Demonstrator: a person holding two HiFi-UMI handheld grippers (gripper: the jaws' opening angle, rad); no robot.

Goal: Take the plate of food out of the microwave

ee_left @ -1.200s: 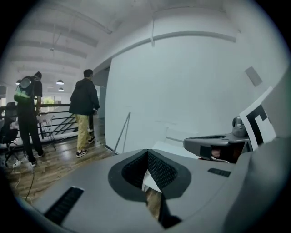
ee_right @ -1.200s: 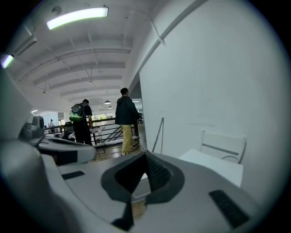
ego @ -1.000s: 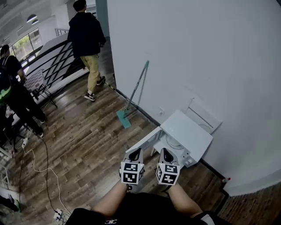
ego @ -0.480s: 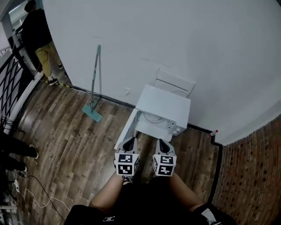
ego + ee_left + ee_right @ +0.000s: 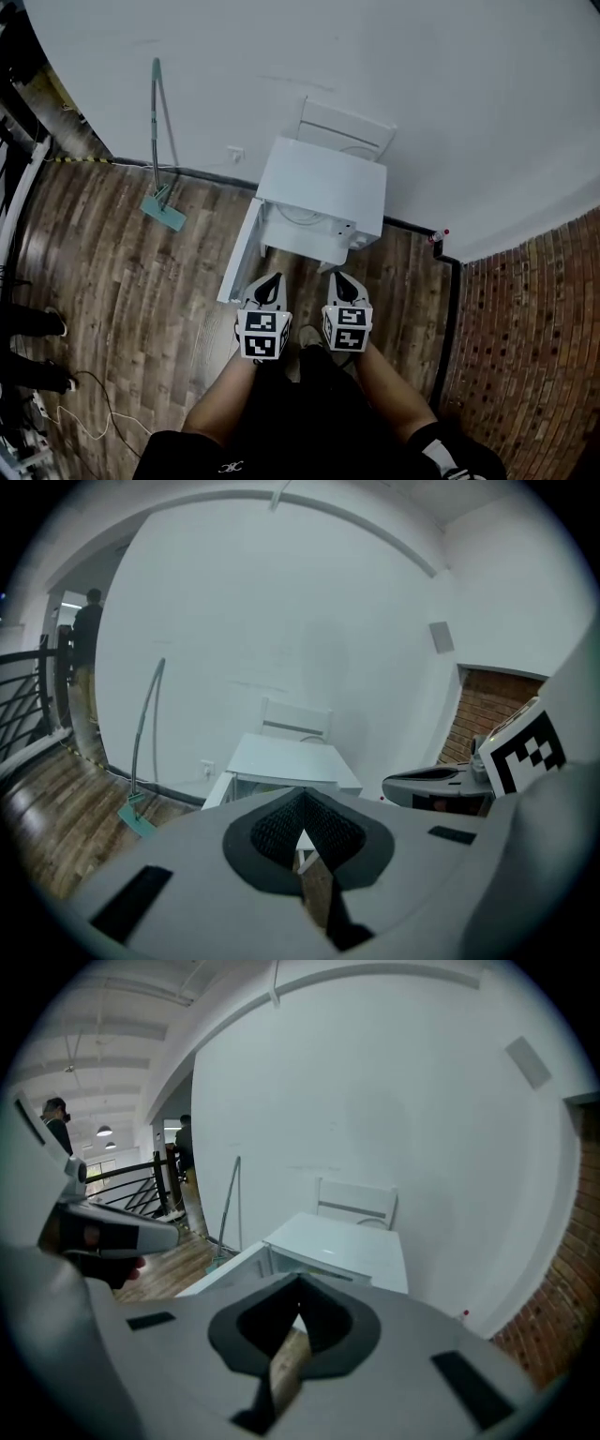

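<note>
Directly ahead of the person, the left gripper [image 5: 270, 281] is pointing forward with its dark ridged pads meeting at the tips, closed on nothing. Just beside it, the right gripper [image 5: 339, 279] is doing the same, jaws together and empty. Both are hovering low over the wooden floor [image 5: 122, 281], side by side and apart from each other, with the person's bare forearms [image 5: 220, 403] reaching out behind them.

Just beyond the two tips, a white microwave [image 5: 323, 192] is sitting against a plain white wall [image 5: 375, 56]. Its door [image 5: 239, 253] is hanging wide open to the left, close to the left gripper. A pale curved rim [image 5: 298, 215] is showing inside the opening; it is too small to tell whether this is the plate of food. Neither gripper is touching the microwave.

Behind the microwave, a white chair back [image 5: 345, 127] is leaning at the wall. Further left, a teal mop [image 5: 161, 141] is propped against the wall. To the right, red brick-pattern flooring [image 5: 525, 328] is taking over. At the far left edge, another person's shoes [image 5: 54, 322] are standing near a trailing cable [image 5: 84, 412]
</note>
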